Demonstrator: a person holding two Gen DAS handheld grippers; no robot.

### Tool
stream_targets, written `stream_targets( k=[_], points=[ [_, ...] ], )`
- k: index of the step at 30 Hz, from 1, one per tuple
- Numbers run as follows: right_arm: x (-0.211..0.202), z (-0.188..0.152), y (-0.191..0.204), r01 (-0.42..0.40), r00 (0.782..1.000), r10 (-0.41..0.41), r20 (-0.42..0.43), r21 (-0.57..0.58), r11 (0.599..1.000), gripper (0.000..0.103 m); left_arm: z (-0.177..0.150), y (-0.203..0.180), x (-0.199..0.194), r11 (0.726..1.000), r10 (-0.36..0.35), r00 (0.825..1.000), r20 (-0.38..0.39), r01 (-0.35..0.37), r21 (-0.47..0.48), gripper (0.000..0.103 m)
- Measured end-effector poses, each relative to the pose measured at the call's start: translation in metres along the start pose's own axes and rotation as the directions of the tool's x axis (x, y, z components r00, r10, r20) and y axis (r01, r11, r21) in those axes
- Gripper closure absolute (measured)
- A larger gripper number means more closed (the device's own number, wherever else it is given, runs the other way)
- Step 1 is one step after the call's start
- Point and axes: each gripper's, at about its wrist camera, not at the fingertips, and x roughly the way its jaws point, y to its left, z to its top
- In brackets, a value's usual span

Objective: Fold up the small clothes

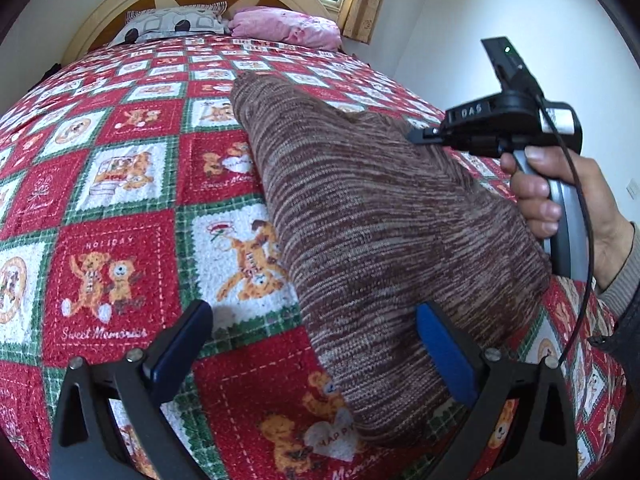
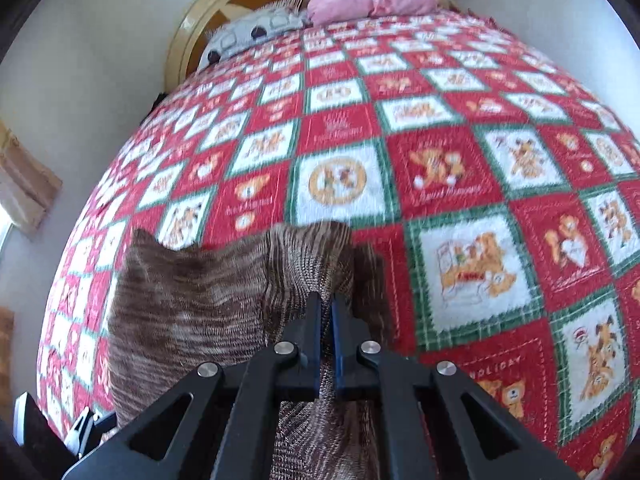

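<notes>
Knit garment (image 1: 372,216) on quilt (image 1: 120,200) | right fingers (image 2: 327,312) clamped on it | left fingers (image 1: 444,356) apart

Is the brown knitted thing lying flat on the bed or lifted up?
Partly lifted. The right gripper is shut on an edge of the brown knitted garment, bunching it upward, while the rest lies on the bedspread.

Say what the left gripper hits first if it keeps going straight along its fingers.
Probably the bedspread: the open left gripper points down at it, with the brown knit garment's edge just right of centre. Depth is unclear, so the garment could come first.
</notes>
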Motion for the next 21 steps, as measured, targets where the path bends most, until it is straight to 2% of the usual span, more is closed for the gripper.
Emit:
stream_targets(
  k=[2,5,6,7,9,11,13,15,16,18,21],
  points=[
    [0.001,-0.002,-0.011,0.032,0.999,-0.033,0.002,0.031,0.999,0.1,0.0,0.0,0.001,1.0,0.0,1.0,-0.003,0.0,-0.001,0.0],
    [0.007,-0.009,-0.019,0.041,0.999,-0.04,-0.024,0.019,0.999,0.098,0.001,-0.002,0.001,1.0,0.007,1.0,-0.007,-0.007,0.005,0.0],
    [0.003,-0.01,-0.02,0.03,0.999,-0.03,-0.015,0.019,0.999,0.091,0.001,-0.002,0.001,1.0,0.008,1.0,-0.006,-0.008,0.006,0.0],
    [-0.004,-0.012,-0.021,0.027,1.0,-0.027,0.002,0.019,0.999,0.077,0.001,-0.001,0.001,1.0,0.005,1.0,-0.006,-0.005,0.003,0.0],
    [-0.026,-0.018,-0.018,0.016,0.998,-0.016,0.057,0.006,1.0,0.066,0.001,0.002,-0.003,1.0,-0.011,1.0,0.004,0.011,-0.015,0.0],
    [-0.058,-0.034,-0.01,-0.068,0.991,0.072,0.112,-0.045,0.997,0.066,0.005,0.01,-0.013,0.998,-0.015,0.999,0.041,0.018,-0.06,0.0],
    [-0.088,-0.058,0.003,-0.158,0.976,0.175,0.132,-0.132,0.979,0.066,0.012,0.019,-0.028,0.993,-0.029,0.994,0.102,0.04,-0.11,0.0],
    [-0.106,-0.081,0.018,-0.205,0.965,0.236,0.117,-0.225,0.952,0.066,0.026,0.025,-0.037,0.991,-0.017,0.987,0.158,0.038,-0.129,0.0],
    [-0.112,-0.096,0.027,-0.231,0.96,0.266,0.092,-0.277,0.933,0.066,0.035,0.025,-0.036,0.993,-0.004,0.987,0.16,0.023,-0.116,0.0],
    [-0.116,-0.118,0.036,-0.251,0.958,0.283,0.045,-0.34,0.906,0.066,0.055,0.022,-0.028,0.998,0.031,0.988,0.152,-0.022,-0.063,0.0],
    [-0.109,-0.148,0.046,-0.192,0.979,0.204,-0.016,-0.414,0.89,0.066,0.077,0.021,-0.007,0.996,0.085,0.988,0.132,-0.081,-0.032,0.0]
  ],
)
